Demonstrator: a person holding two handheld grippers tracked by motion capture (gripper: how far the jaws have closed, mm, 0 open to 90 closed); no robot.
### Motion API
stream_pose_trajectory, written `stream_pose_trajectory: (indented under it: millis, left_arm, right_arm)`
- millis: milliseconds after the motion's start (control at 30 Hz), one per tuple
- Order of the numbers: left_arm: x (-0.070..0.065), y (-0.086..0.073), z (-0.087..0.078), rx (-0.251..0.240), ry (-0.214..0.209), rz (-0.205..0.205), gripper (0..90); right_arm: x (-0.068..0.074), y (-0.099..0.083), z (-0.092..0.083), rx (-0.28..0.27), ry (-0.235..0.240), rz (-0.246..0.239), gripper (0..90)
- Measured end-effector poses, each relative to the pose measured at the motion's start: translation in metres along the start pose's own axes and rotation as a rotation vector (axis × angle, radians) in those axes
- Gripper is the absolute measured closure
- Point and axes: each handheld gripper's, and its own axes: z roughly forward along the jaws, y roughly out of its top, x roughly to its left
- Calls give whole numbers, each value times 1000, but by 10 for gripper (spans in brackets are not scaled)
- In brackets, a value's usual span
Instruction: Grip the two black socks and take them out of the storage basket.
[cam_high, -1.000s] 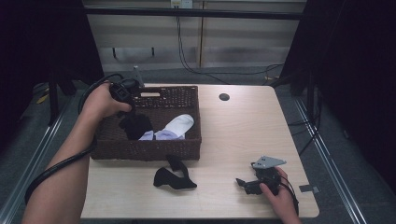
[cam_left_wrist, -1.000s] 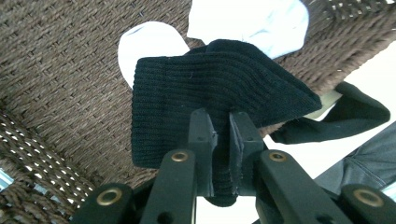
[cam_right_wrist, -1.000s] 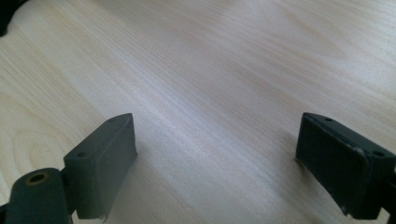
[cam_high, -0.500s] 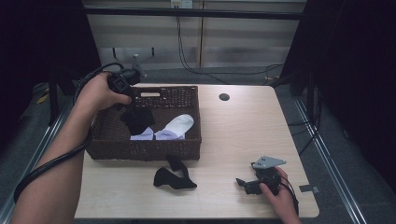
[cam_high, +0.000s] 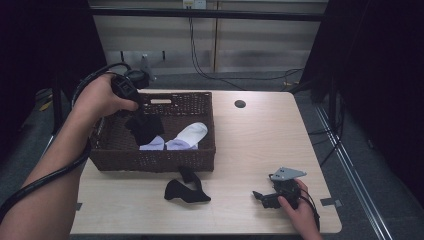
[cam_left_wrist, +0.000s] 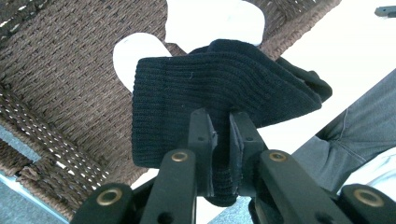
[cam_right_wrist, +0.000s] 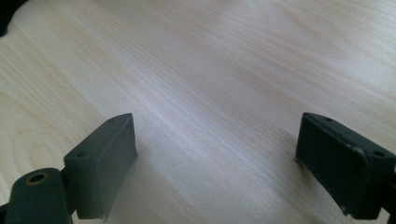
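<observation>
Sock (cam_high: 145, 127), black and ribbed, hangs pinched between the clenched jaws of the left gripper (cam_left_wrist: 219, 135), lifted above the far-left part of the basket (cam_high: 150, 162). Inside the basket lie a white sock (cam_high: 190, 134) and a pale one (cam_high: 151, 145). Another black sock (cam_high: 185, 190) lies on the table (cam_high: 250, 145) just near of the basket's front wall. The right gripper (cam_high: 264, 196) rests low at the near right, jaws spread wide over bare wood. The table's right half is open up to its edges, save a small round hole (cam_high: 240, 104) far back. Dark curtains flank the room.
</observation>
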Motion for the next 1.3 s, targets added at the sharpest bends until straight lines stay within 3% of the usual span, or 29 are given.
stream_pose_trajectory:
  millis: [467,767,1100,1300]
  left_arm:
    - [-18,-11,-18,7,-6,59,810]
    - [-23,-25,-34,-4,-8,61,810]
    - [-37,-51,-15,-2,-37,83,810]
    - [-45,-64,8,3,-56,106,810]
  right_arm:
    - [0,0,0,0,0,0,115]
    - [0,0,0,0,0,0,115]
    - [0,0,0,0,0,-1,115]
    - [0,0,0,-2,0,-1,115]
